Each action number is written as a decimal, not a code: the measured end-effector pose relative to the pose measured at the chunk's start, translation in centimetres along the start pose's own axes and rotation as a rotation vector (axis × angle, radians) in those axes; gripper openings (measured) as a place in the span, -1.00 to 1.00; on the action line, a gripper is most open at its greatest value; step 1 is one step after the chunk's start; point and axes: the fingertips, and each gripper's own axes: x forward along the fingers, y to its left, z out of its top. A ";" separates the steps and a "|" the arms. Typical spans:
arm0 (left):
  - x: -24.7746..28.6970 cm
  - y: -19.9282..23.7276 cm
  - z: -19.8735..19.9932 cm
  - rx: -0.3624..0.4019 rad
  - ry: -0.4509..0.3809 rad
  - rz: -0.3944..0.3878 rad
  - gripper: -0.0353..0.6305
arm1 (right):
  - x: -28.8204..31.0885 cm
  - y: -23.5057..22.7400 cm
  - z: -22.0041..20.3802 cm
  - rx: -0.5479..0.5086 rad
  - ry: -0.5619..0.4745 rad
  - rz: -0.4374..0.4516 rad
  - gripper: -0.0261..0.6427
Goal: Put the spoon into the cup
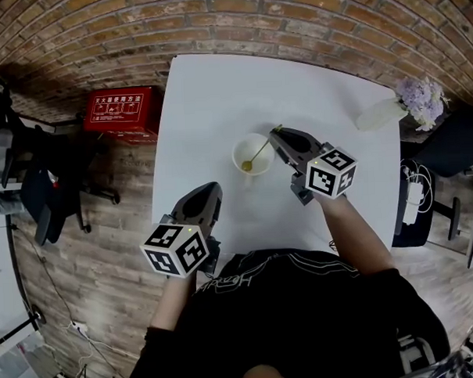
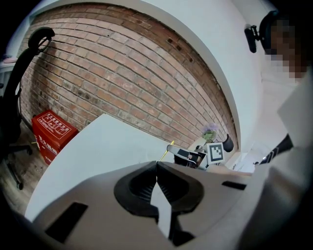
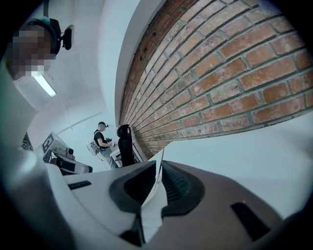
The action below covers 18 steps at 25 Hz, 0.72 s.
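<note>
A cream cup (image 1: 238,147) stands mid-table on the white table (image 1: 216,91). A yellow-green spoon (image 1: 258,152) has its bowl inside the cup's mouth, and its handle slopes up to the right. My right gripper (image 1: 275,133) is shut on the handle's end, just right of the cup. In the right gripper view a thin pale strip shows between the shut jaws of the right gripper (image 3: 159,163). My left gripper (image 1: 211,188) rests near the table's front edge, shut and empty; the left gripper (image 2: 157,165) shows its jaws meeting. The spoon (image 2: 163,155) shows beyond it; the cup is hidden.
A white vase with purple flowers (image 1: 409,102) sits at the table's far right corner. A red box (image 1: 123,111) is on the floor by the brick wall, and an office chair (image 1: 40,181) is at left. Cables and a power strip (image 1: 413,200) are on the floor at right.
</note>
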 end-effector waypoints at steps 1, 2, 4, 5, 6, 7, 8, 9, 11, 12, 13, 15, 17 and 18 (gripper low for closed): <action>-0.1 0.0 0.0 0.000 0.000 0.001 -0.88 | 0.0 -0.1 -0.1 0.007 -0.003 -0.002 -0.92; -0.1 0.0 -0.1 0.000 0.000 0.002 -0.88 | 0.0 -0.1 -0.1 0.013 -0.004 -0.003 -0.91; -0.2 0.0 -0.2 0.001 0.000 0.004 -0.88 | 0.0 -0.2 -0.2 0.022 -0.004 -0.004 -0.79; -0.2 -0.1 -0.2 0.002 0.000 0.004 -0.88 | -0.1 -0.2 -0.2 0.026 -0.005 -0.005 -0.70; -0.2 -0.2 -0.3 0.004 0.000 0.003 -0.88 | -0.2 -0.2 -0.2 0.031 -0.008 -0.009 -0.64; -0.3 -0.3 -0.3 0.006 0.000 0.002 -0.88 | -0.3 -0.3 -0.1 0.037 -0.014 -0.015 -0.62; -0.4 -0.4 -0.3 0.009 0.001 0.001 -0.88 | -0.6 -0.3 0.0 0.042 -0.020 -0.025 -0.58; -0.4 -0.5 -0.3 0.011 0.000 0.000 -0.88 | -0.9 -0.4 0.1 0.046 -0.028 -0.036 -0.55; -0.6 -0.8 -0.1 0.016 -0.006 -0.002 -0.88 | -1.9 -0.4 0.6 0.049 -0.053 -0.059 -0.53; -0.7 -1.0 0.0 0.019 -0.009 -0.004 -0.88 | -2.6 -0.3 1.2 0.049 -0.074 -0.068 -0.53; -0.8 -1.3 0.1 0.022 -0.013 -0.007 -0.88 | -3.5 0.0 2.0 0.048 -0.103 -0.070 -0.53; -1.0 -1.9 0.4 0.031 -0.022 -0.016 -0.88 | -5.5 1.1 3.9 0.042 -0.168 -0.050 -0.53; -1.3 -2.6 0.7 0.039 -0.033 -0.025 -0.88 | -7.2 2.7 5.8 0.028 -0.221 -0.010 -0.57; -1.4 -3.0 0.9 0.044 -0.039 -0.030 -0.88 | -8.0 3.6 6.6 0.022 -0.239 0.012 -0.60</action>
